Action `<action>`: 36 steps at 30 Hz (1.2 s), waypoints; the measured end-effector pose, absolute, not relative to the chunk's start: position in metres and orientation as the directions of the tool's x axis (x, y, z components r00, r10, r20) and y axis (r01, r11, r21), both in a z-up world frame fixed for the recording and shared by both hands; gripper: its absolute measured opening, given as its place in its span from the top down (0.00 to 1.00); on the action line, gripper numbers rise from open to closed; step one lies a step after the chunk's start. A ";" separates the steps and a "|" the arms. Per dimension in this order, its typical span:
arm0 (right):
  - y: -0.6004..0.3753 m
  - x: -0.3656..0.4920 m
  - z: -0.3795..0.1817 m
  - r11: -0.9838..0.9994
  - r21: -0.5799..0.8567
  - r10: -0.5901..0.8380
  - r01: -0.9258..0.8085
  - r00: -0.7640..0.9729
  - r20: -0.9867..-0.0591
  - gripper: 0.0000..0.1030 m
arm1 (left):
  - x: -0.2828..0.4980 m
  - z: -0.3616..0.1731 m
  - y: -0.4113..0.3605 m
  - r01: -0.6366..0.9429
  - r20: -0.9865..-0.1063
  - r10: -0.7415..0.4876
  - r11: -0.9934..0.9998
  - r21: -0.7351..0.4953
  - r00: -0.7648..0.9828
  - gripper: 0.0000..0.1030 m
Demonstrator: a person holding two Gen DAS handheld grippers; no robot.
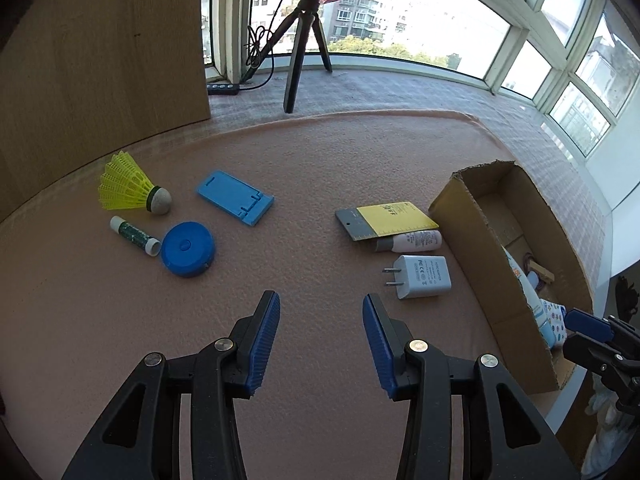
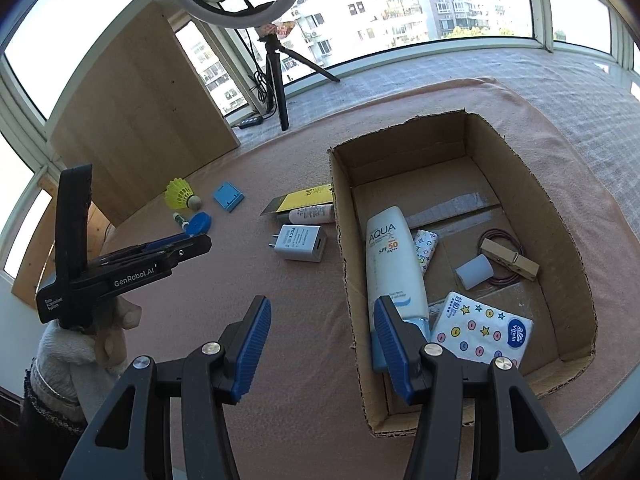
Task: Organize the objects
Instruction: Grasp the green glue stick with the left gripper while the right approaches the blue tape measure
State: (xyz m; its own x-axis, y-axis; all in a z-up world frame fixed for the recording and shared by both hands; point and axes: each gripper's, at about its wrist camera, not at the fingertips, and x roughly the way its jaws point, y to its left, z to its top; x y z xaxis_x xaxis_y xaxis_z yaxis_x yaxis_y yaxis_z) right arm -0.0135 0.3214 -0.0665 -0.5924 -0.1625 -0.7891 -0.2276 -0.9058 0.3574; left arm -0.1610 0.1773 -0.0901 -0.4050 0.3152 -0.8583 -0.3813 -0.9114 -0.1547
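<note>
- Windows run behind a pink blanket point(image 1: 320, 184) that carries all items; a tripod point(image 1: 298, 40) stands beyond its far edge, and a wooden board point(image 1: 100, 40) leans at the far left corner.
- Left gripper point(image 1: 320, 312): jaws partly apart, nothing between the pads, nothing touched. It hangs over bare blanket near the near edge.
- Right gripper point(image 2: 322, 320): jaws partly apart, empty. In the right wrist view the left finger lies over blanket and the right finger point(image 2: 394, 344) overlaps the box's near left part; contact cannot be told.
- Box point(image 2: 340, 240): cardboard, open-topped, at the right edge of the blanket. Inside lie a sunscreen tube point(image 2: 394, 256), a tissue pack point(image 2: 484, 332), a clothespin point(image 2: 510, 258), a white cylinder point(image 2: 474, 272) and a small patterned packet point(image 2: 426, 248).
- Charger point(image 1: 420, 282): on the blanket just left of the box, with a small bottle point(image 1: 412, 240) and a yellow card point(image 1: 388, 220) beyond it.
- Far left corner group: shuttlecock point(image 1: 128, 188), lip balm point(image 1: 134, 235), tape measure point(image 1: 188, 248), blue stand point(image 1: 236, 196).
</note>
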 end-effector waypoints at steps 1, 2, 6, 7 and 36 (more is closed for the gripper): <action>0.317 -0.017 -0.066 -0.908 0.356 -0.166 -0.220 -0.592 -0.789 0.52 | -0.164 -0.090 0.168 -0.365 -0.859 0.310 -0.917 -0.159 -0.407 0.55; 0.313 -0.020 -0.065 -0.911 0.354 -0.169 -0.212 -0.591 -0.789 0.52 | -0.167 -0.091 0.159 -0.350 -0.860 0.306 -0.923 -0.162 -0.408 0.55; 0.298 -0.035 -0.059 -0.928 0.332 -0.175 -0.170 -0.588 -0.790 0.52 | -0.184 -0.095 0.122 -0.281 -0.865 0.276 -0.945 -0.166 -0.418 0.55; 0.294 -0.041 -0.057 -0.932 0.326 -0.177 -0.157 -0.588 -0.790 0.51 | -0.188 -0.097 0.113 -0.264 -0.867 0.272 -0.949 -0.170 -0.418 0.55; 0.228 -0.184 -0.077 -0.917 0.398 -0.333 -0.031 -0.490 -0.806 0.50 | -0.305 -0.153 0.047 -0.075 -0.912 0.174 -0.985 -0.157 -0.372 0.53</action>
